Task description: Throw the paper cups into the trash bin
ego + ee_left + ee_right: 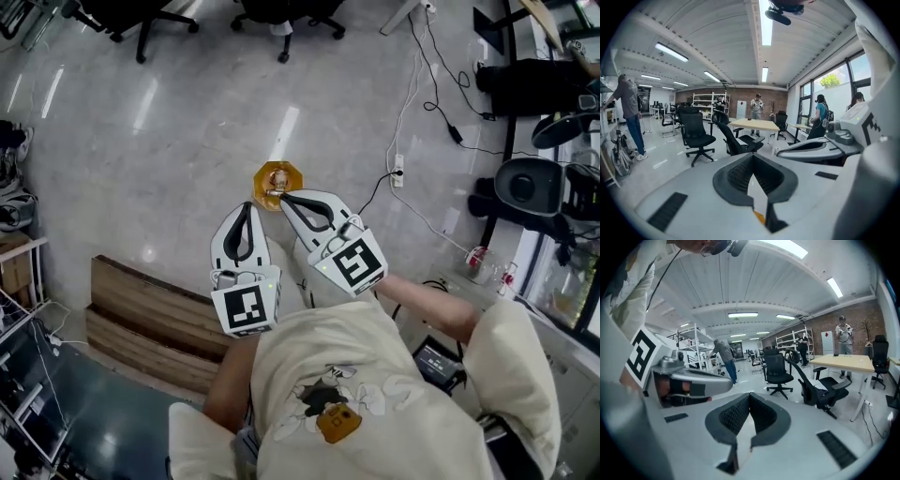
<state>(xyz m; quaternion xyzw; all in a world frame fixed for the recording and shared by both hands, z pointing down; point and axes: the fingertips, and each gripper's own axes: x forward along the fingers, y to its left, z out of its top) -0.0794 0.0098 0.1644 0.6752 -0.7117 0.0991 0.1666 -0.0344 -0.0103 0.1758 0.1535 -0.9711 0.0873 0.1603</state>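
No paper cup or trash bin shows in any view. In the head view both grippers are held close in front of the person's chest, above the floor and pointing forward. My left gripper is shut, its jaws meeting at the tips with nothing between them. My right gripper sits just to its right, angled toward the left one, and is also shut and empty. The left gripper view shows the shut tips, with the right gripper's body beside them. In the right gripper view its own tips are closed.
A brass octagonal floor socket lies on the grey floor just beyond the jaw tips. Wooden planks lie at lower left. Black office chairs stand ahead, and cables with a power strip run at right. People stand by a table.
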